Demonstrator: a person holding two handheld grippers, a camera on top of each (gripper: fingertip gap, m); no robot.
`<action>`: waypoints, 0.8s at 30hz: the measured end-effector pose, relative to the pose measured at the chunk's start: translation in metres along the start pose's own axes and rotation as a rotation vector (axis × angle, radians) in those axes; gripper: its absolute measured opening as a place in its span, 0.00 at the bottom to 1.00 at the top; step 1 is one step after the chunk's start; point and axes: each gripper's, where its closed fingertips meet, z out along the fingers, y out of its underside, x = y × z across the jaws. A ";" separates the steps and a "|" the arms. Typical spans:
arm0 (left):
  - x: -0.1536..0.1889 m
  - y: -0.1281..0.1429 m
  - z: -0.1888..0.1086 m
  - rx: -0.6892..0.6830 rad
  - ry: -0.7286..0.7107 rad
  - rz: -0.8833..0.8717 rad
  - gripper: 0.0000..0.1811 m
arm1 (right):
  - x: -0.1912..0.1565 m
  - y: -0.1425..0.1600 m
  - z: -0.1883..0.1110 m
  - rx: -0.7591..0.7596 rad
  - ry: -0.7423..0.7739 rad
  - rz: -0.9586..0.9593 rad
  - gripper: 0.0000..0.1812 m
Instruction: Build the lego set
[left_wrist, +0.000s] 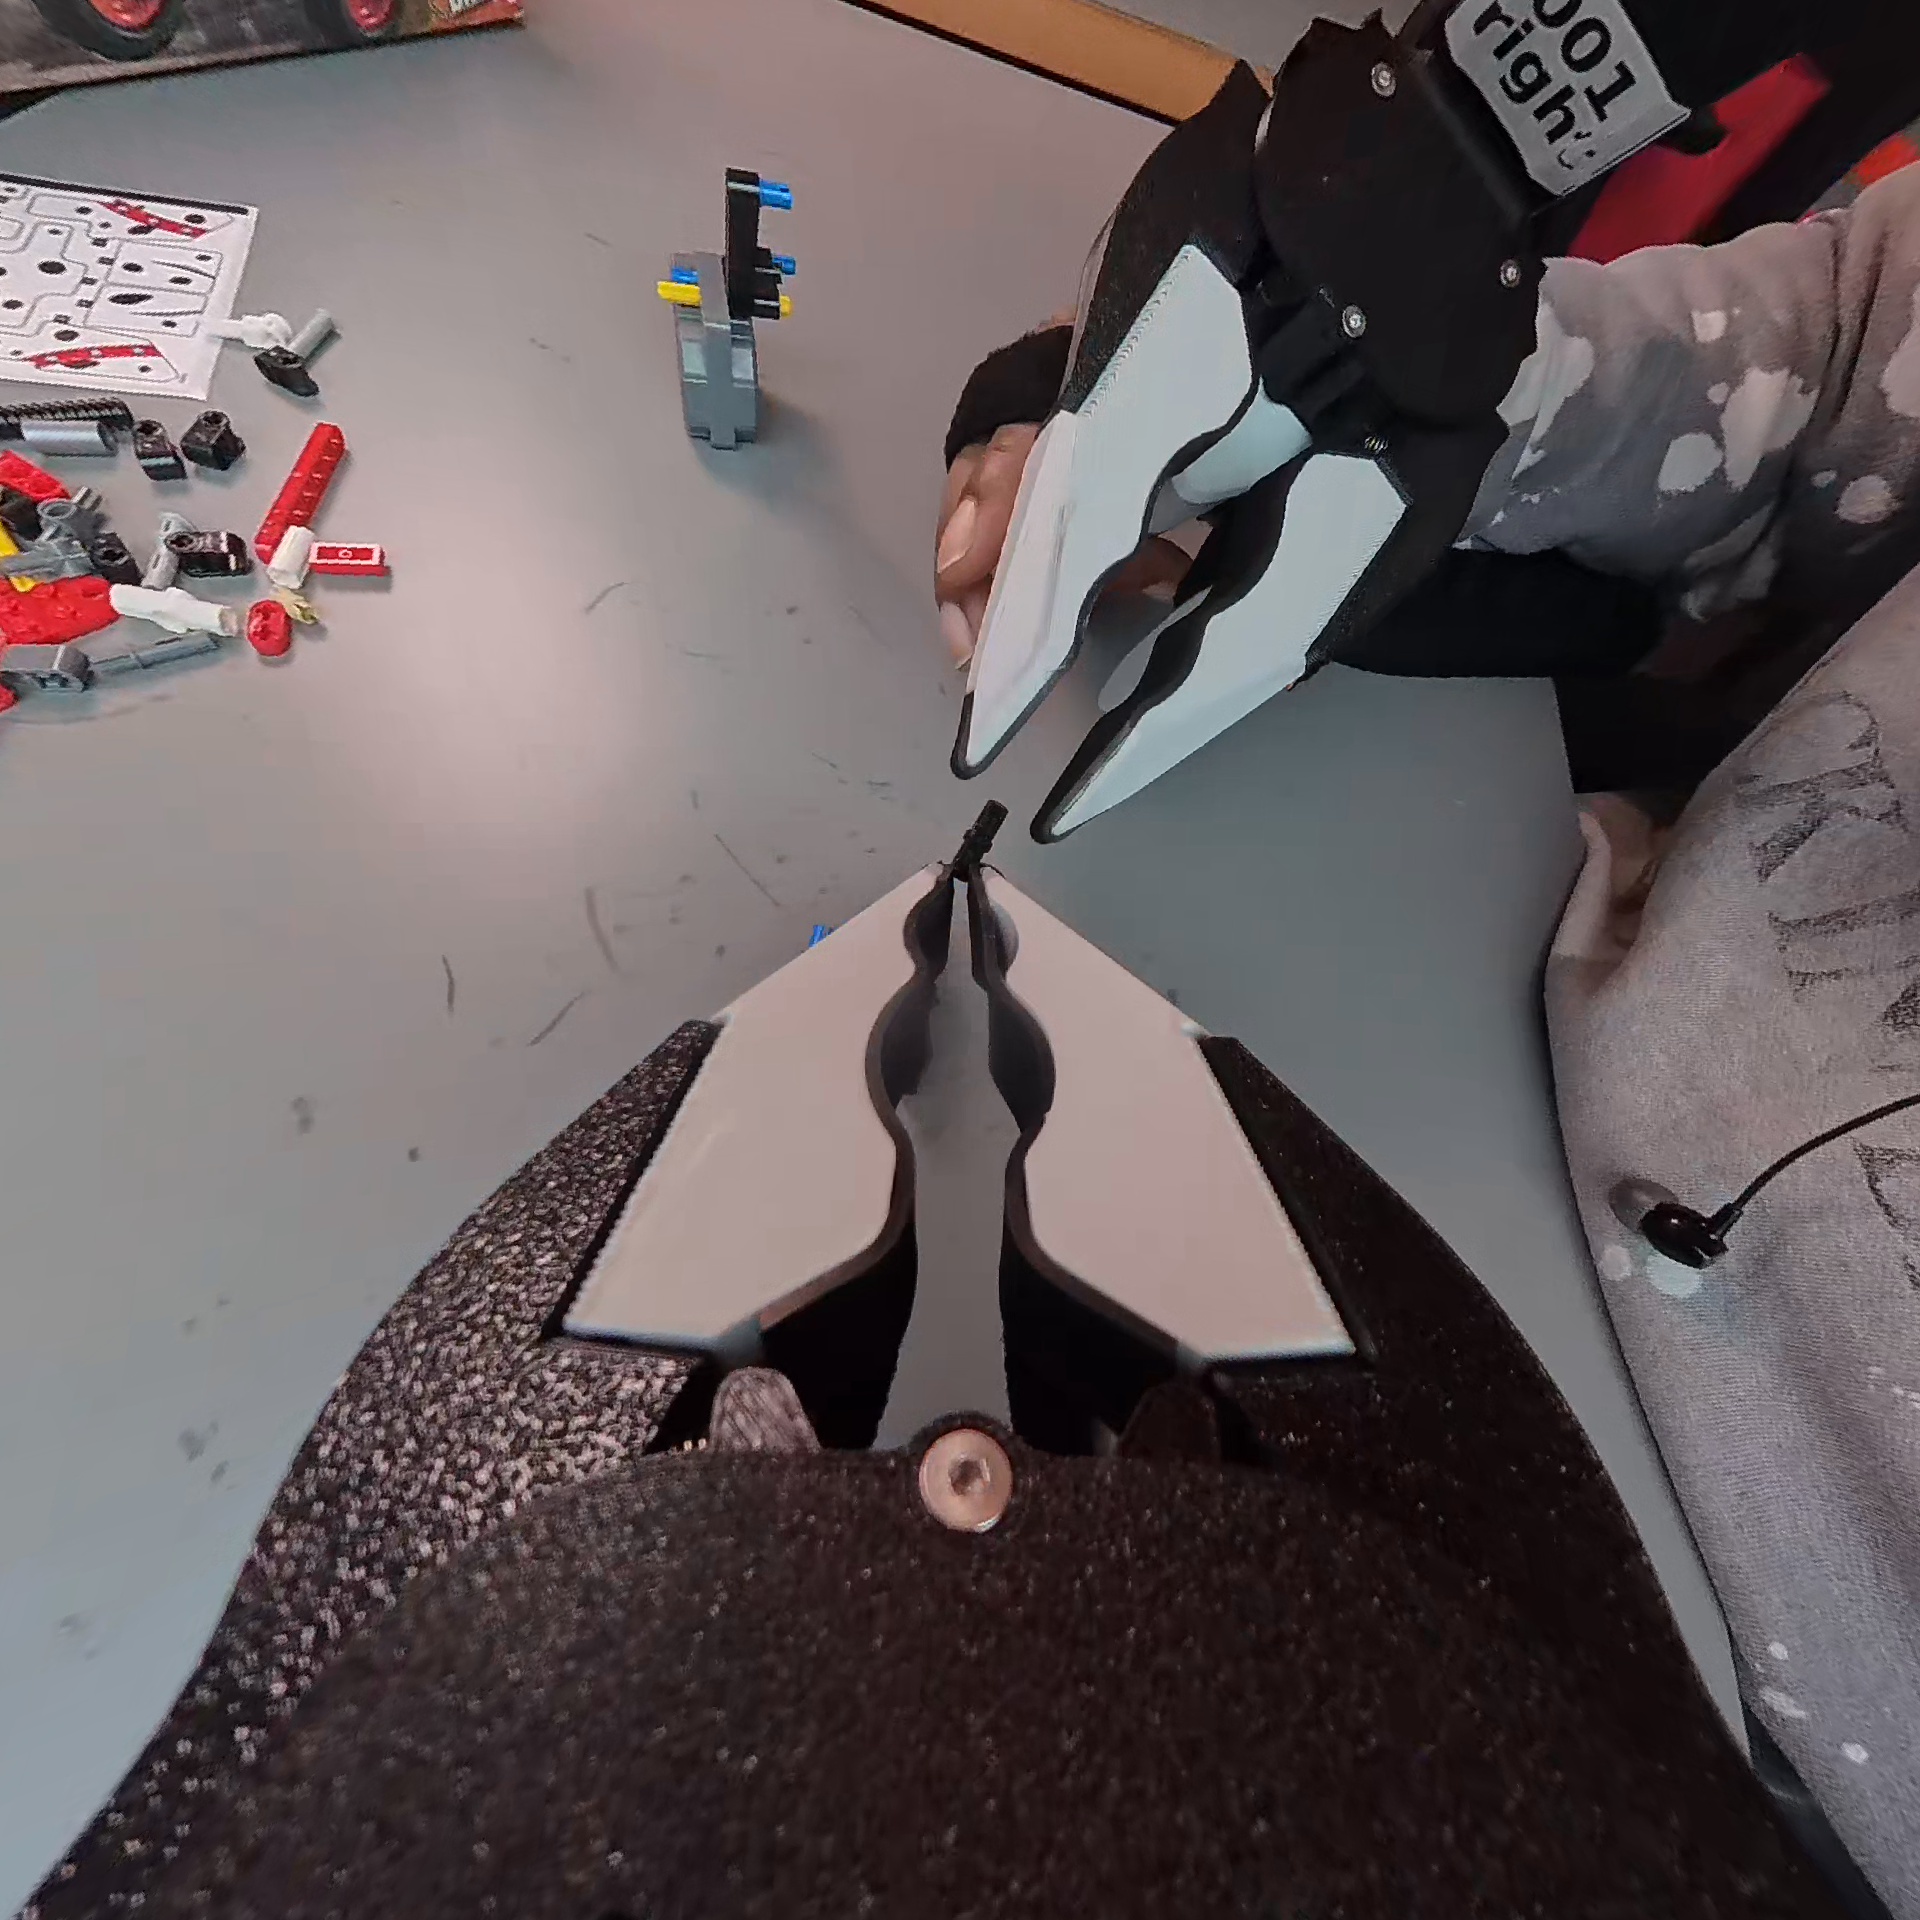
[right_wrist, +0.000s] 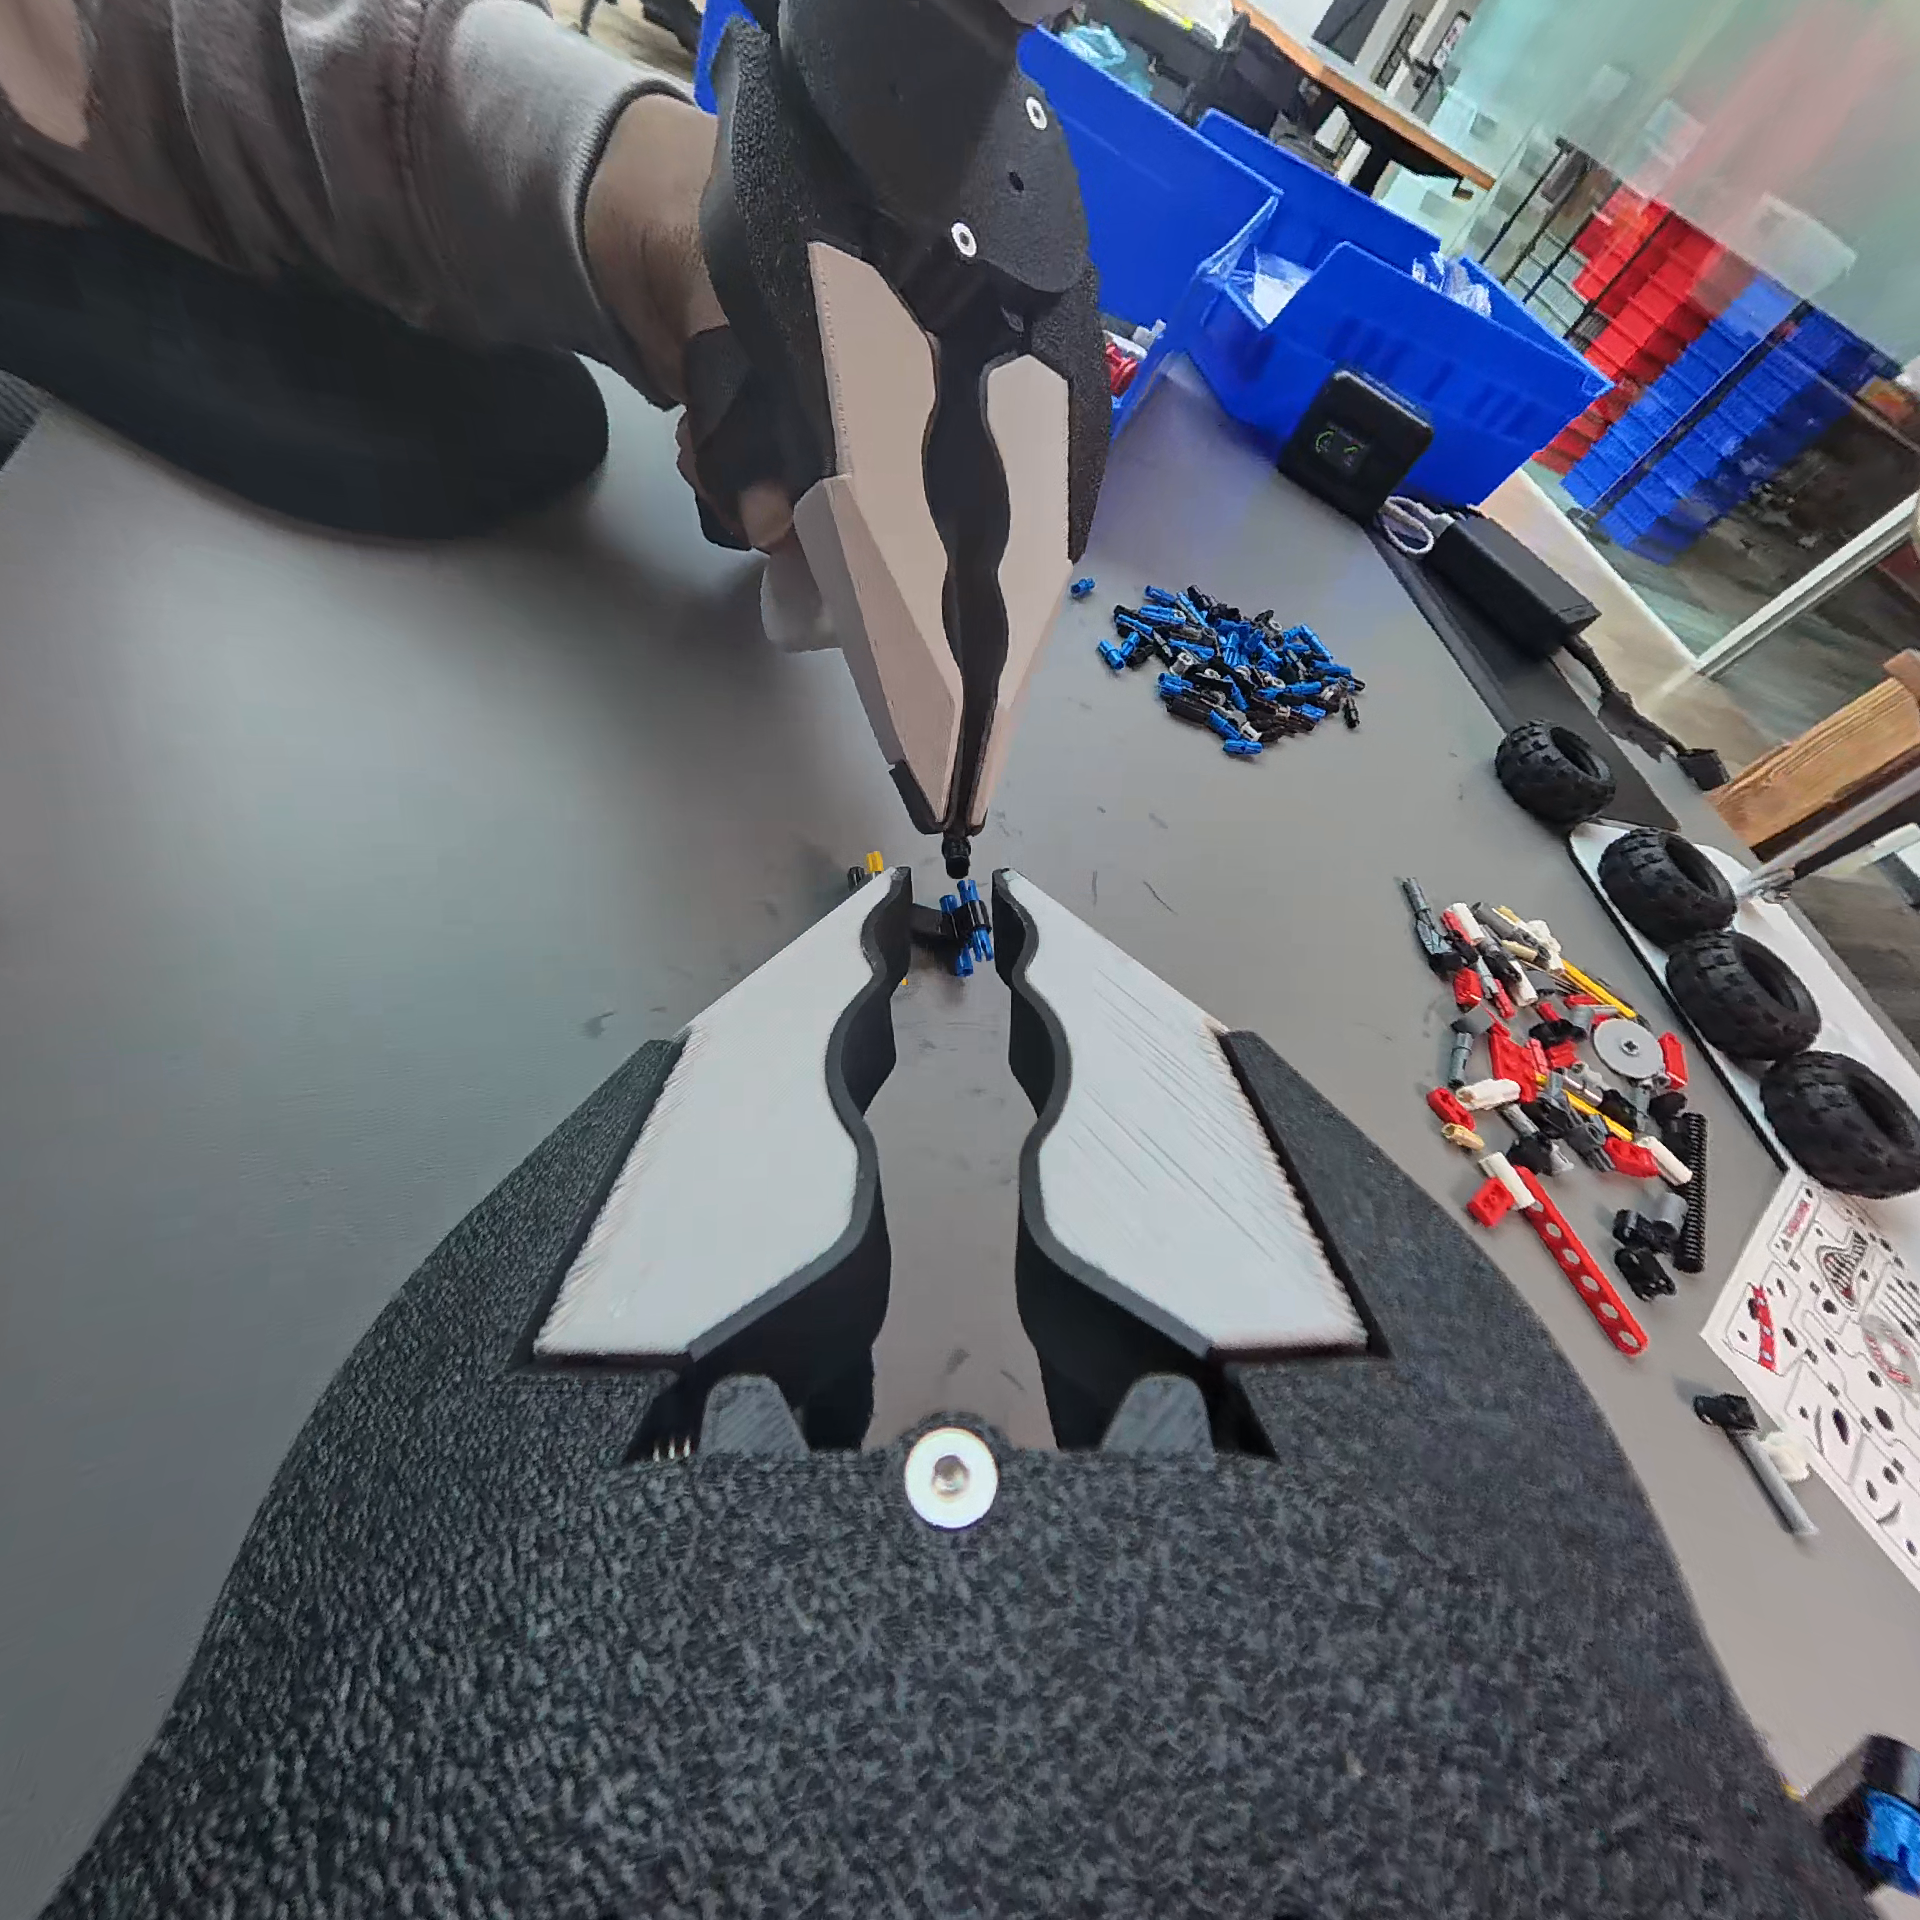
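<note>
My left gripper (left_wrist: 961, 875) is shut on a small black pin (left_wrist: 983, 828) that sticks out past its tips. In the right wrist view it (right_wrist: 951, 826) points down with the pin (right_wrist: 956, 854) at its tip. My right gripper (right_wrist: 951, 883) is open and empty, its tips close on either side of the pin; it also shows in the left wrist view (left_wrist: 997, 800). A small black piece with blue pins (right_wrist: 961, 925) lies on the grey table (right_wrist: 312, 831) between the right fingers. A grey and black partial build (left_wrist: 727, 312) stands upright farther off.
A heap of blue and black pins (right_wrist: 1231, 670), several black tyres (right_wrist: 1745, 997), a pile of loose red, grey and white parts (right_wrist: 1558, 1081), a red beam (right_wrist: 1579, 1262) and a sticker sheet (right_wrist: 1829, 1340) lie to the right. Blue bins (right_wrist: 1403, 353) stand behind. Only a small space, under 4 cm, lies between the two pairs of fingers. Left tips and right tips are each some 20 cm from the red beam (right_wrist: 1579, 1262). Seen from the left wrist view (left_wrist: 315, 476) as well.
</note>
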 end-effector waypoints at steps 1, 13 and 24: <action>0.001 0.000 0.001 -0.002 0.001 0.003 0.01 | -0.001 0.000 0.001 -0.001 0.001 -0.005 0.08; 0.011 -0.004 0.001 0.025 0.033 0.017 0.02 | -0.007 -0.005 0.001 0.012 -0.029 0.010 0.02; -0.018 0.044 -0.001 -0.184 -0.094 0.025 0.19 | 0.011 0.008 -0.023 0.002 -0.066 0.118 0.02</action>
